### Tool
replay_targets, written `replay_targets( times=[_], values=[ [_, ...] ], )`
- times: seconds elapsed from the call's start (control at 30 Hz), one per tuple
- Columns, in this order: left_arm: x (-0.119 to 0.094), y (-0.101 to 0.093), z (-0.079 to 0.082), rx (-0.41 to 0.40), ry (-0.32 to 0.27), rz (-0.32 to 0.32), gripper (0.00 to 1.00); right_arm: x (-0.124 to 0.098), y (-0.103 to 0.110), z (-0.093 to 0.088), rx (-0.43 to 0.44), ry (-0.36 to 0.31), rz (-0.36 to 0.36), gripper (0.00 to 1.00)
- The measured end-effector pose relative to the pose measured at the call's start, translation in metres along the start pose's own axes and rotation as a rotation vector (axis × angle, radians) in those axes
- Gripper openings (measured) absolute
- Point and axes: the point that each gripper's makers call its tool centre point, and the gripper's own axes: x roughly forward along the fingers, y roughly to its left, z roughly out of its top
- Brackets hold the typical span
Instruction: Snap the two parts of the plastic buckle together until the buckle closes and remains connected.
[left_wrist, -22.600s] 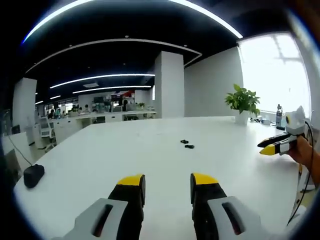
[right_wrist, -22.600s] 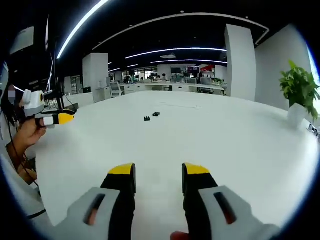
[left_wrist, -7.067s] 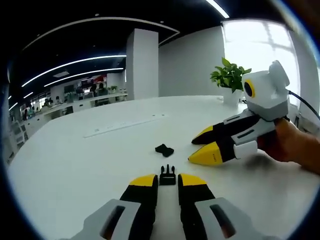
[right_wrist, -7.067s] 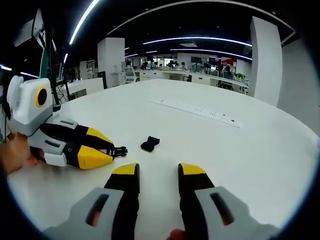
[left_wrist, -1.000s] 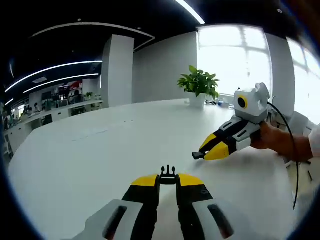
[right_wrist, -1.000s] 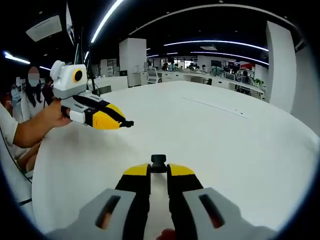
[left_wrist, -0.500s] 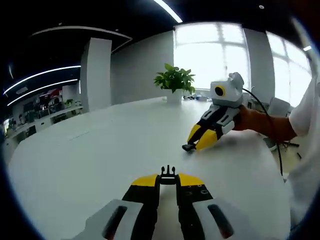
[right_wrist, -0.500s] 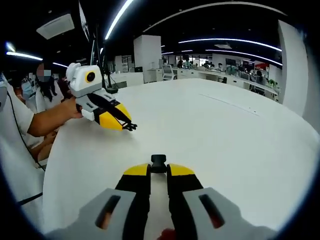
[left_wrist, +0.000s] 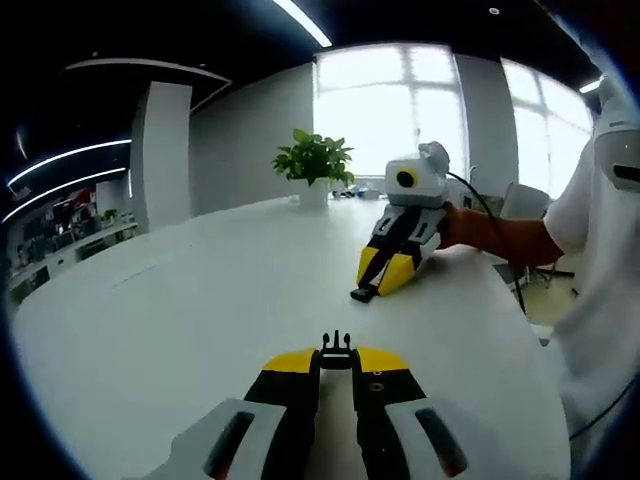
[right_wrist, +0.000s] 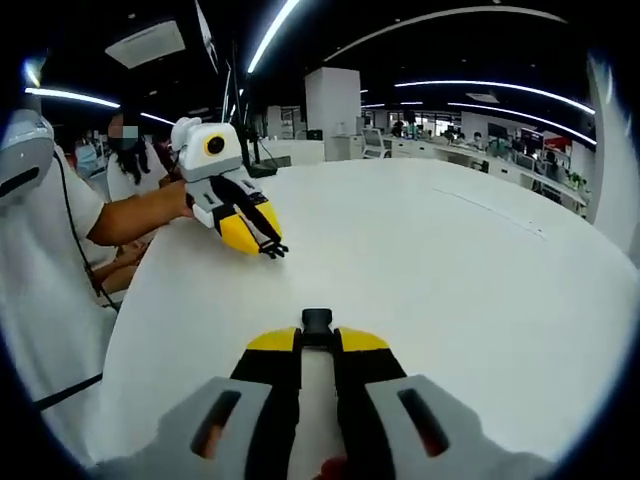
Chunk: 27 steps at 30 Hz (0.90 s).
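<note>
My left gripper (left_wrist: 336, 362) is shut on the pronged buckle half (left_wrist: 336, 350), whose black prongs stick out past the yellow tips. The same gripper (right_wrist: 262, 240) enters the right gripper view from the left, its pronged buckle half (right_wrist: 272, 249) at the tip. My right gripper (right_wrist: 317, 340) is shut on the socket buckle half (right_wrist: 317, 323), a small black block between the tips. That gripper (left_wrist: 380, 278) appears in the left gripper view at the right, the socket buckle half (left_wrist: 362, 294) poking from it. The two halves are apart, above the white table (right_wrist: 430, 270).
A potted plant (left_wrist: 313, 166) stands at the table's far end by bright windows. The person's arm (left_wrist: 500, 232) and white shirt (left_wrist: 615, 290) fill the right of the left gripper view. A seated person (right_wrist: 125, 160) is behind the left gripper. Office desks lie beyond.
Both views have swung round toward each other; each gripper now faces the other more head-on. Both stay shut on their buckle halves.
</note>
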Motion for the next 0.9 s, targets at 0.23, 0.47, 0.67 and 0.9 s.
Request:
replay_targets(
  times=[0.23, 0.47, 0.67, 0.9],
  values=[
    [-0.001, -0.007, -0.005, -0.002, 0.007, -0.041, 0.12, -0.003, 0.008, 0.000, -0.030, -0.003, 0.038, 0.13],
    [-0.001, -0.021, -0.007, 0.014, 0.007, -0.106, 0.12, -0.003, 0.019, 0.001, -0.054, -0.012, 0.093, 0.13],
    [-0.002, -0.033, -0.008, 0.037, 0.006, -0.158, 0.12, -0.002, 0.033, 0.003, -0.079, -0.019, 0.152, 0.13],
    [-0.002, -0.038, -0.011, 0.053, 0.015, -0.181, 0.12, 0.002, 0.041, 0.005, -0.101, -0.019, 0.193, 0.13]
  ],
)
